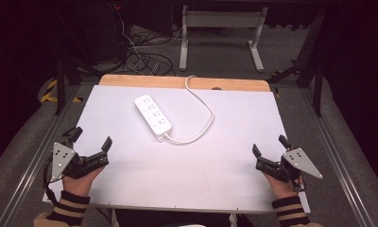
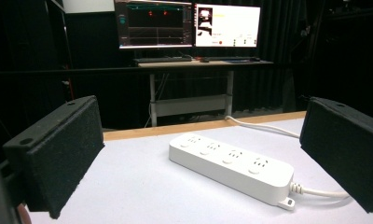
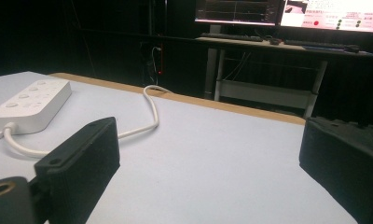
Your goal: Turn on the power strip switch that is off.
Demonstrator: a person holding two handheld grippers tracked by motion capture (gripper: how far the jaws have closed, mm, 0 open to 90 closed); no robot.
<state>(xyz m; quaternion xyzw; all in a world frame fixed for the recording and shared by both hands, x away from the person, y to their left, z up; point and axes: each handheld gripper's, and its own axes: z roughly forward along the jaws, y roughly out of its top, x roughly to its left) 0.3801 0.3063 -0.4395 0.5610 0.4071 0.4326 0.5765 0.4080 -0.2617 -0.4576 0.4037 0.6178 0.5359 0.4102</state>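
You are holding left gripper [image 1: 91, 136] and right gripper [image 1: 270, 144] jaws spread wide, gripping nothing | one white power strip [image 1: 152, 113] is lying mid-table between them, well apart | white sheet [image 1: 130, 179] is covering wooden table [image 1: 130, 80] | two monitors [image 2: 189, 24] are glowing in dark room.

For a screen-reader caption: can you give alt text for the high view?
A white power strip lies on a white table, its cord curling off the far edge. Two open hand-held grippers, left and right, rest near the front corners, holding nothing.
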